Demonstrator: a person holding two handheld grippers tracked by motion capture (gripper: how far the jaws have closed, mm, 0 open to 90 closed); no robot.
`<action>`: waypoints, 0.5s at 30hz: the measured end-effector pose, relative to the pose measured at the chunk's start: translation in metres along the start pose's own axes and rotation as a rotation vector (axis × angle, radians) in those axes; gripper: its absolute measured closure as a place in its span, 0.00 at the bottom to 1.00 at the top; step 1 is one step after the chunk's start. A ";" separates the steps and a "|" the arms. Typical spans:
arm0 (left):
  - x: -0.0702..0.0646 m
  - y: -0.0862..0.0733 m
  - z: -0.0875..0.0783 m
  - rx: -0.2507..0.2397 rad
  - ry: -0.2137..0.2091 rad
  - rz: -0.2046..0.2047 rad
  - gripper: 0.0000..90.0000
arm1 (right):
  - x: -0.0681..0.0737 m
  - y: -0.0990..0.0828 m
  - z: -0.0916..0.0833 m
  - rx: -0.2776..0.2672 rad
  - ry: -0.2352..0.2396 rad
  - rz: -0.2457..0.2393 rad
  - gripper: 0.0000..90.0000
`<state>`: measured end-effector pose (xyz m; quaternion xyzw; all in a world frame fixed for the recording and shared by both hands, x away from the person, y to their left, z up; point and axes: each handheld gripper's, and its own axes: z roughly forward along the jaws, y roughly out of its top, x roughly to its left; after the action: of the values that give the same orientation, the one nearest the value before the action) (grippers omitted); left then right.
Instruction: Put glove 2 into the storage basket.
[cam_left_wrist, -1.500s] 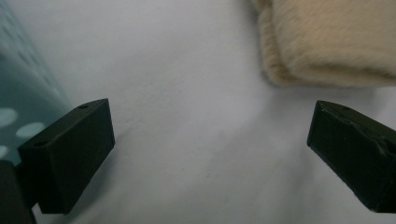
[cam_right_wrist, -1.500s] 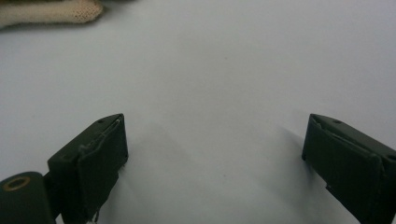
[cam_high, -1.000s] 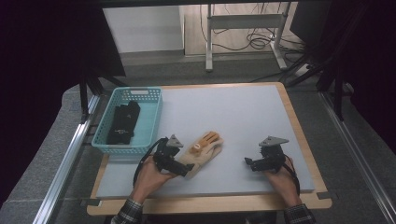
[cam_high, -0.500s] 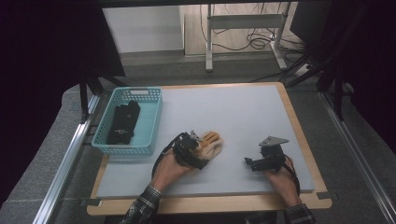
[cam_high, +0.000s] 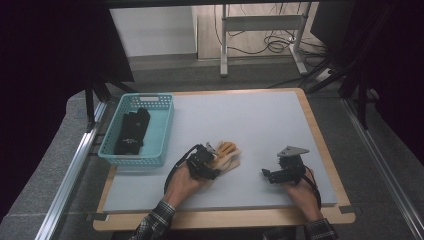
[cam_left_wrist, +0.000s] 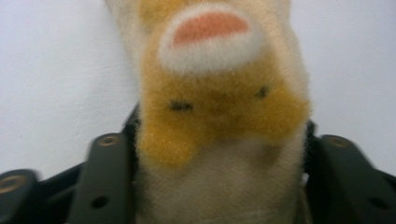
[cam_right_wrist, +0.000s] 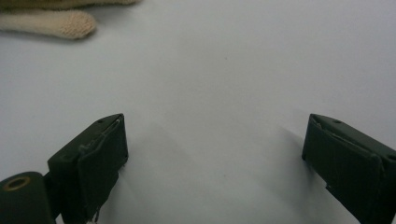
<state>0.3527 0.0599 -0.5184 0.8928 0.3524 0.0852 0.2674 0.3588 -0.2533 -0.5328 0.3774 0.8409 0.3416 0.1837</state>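
Since the earlier frames, the left gripper (cam_high: 216, 159) has been brought rightward across the worktop (cam_high: 260, 120) onto the tan and cream glove (cam_high: 227, 156), and its jaws have just been closing with the glove between them. In the left gripper view the glove (cam_left_wrist: 219, 107) is seen pinched between the two black jaws, its fuzzy orange and cream fabric pressed at both sides, so the gripper is clamped on it. The glove is found lying flat on the grey surface, slightly left of the centre of the high view and in its lower half, with the fingers pointed toward the upper right.

Well apart from it, at the lower right of the high view, the right gripper (cam_high: 267, 175) is held low over the worktop. In the right gripper view its jaws are seen standing wide apart with bare surface between them, and a cream fingertip of the glove (cam_right_wrist: 56, 22) is visible at the upper left.

At the left edge of the worktop a teal basket (cam_high: 161, 131) is placed, and a dark glove (cam_high: 131, 131) is laid inside it.
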 end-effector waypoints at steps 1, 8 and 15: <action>-0.001 0.000 -0.001 0.004 0.000 -0.001 0.55 | 0.000 0.000 0.000 0.000 0.000 0.000 0.07; 0.001 0.001 -0.010 -0.035 0.002 -0.010 0.67 | 0.000 0.000 0.000 0.000 0.000 0.001 0.07; 0.020 0.009 -0.036 -0.076 0.018 -0.054 0.67 | 0.000 0.000 0.000 0.000 0.000 0.002 0.07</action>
<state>0.3600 0.0829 -0.4837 0.8714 0.3753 0.0991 0.3001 0.3588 -0.2533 -0.5328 0.3782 0.8406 0.3416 0.1834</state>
